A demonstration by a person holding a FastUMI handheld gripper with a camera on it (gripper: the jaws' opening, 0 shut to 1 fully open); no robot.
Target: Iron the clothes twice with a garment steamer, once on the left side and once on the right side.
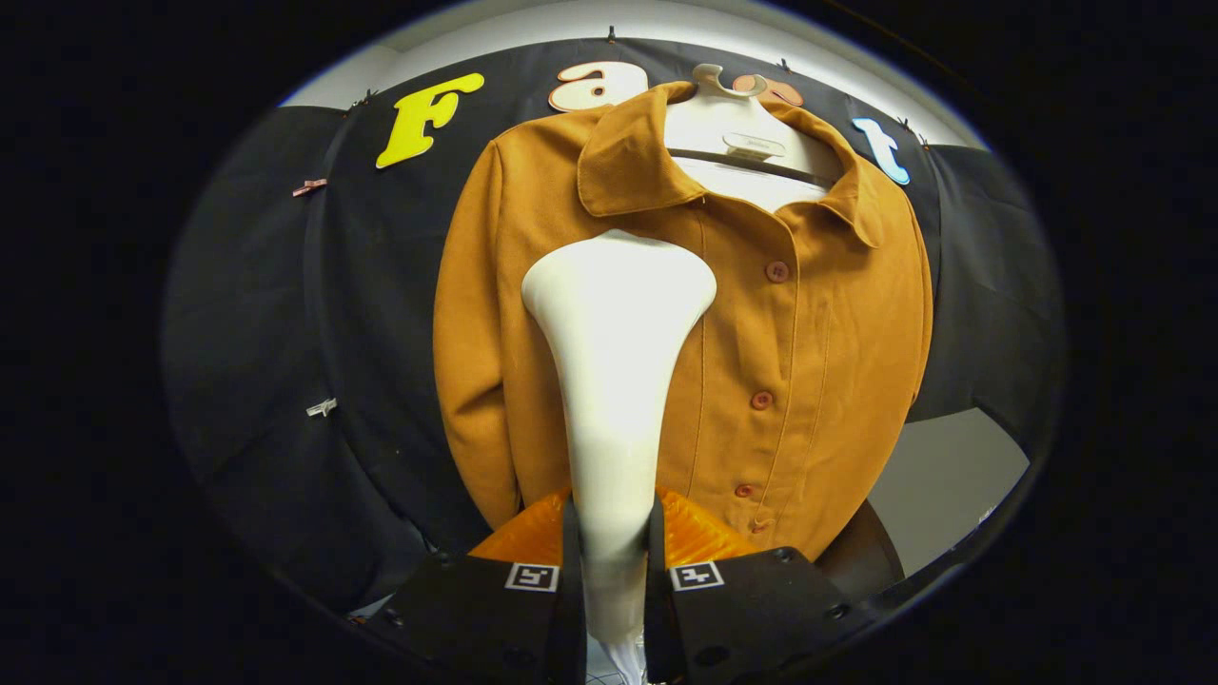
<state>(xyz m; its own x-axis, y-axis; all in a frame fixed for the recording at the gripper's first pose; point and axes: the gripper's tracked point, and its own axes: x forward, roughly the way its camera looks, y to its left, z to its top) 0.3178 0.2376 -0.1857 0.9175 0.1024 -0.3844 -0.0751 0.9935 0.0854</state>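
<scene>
A mustard-brown button-up jacket [818, 314] hangs on a white hanger [737, 119] against the booth's black cloth wall. My gripper [614, 533] is shut on the handle of a white garment steamer [618, 323], both fingers pressing its narrow neck. The steamer's broad head rises beyond the fingers and covers the jacket's left front panel, just below the collar [628, 157]. Whether the head touches the fabric I cannot tell. The button row [761, 400] runs down to the right of the steamer.
Black cloth [257, 381] hangs behind and to both sides of the jacket. A pale surface [942, 485] shows low on the right, past the jacket's hem. Small clips [322, 407] pin the cloth on the left.
</scene>
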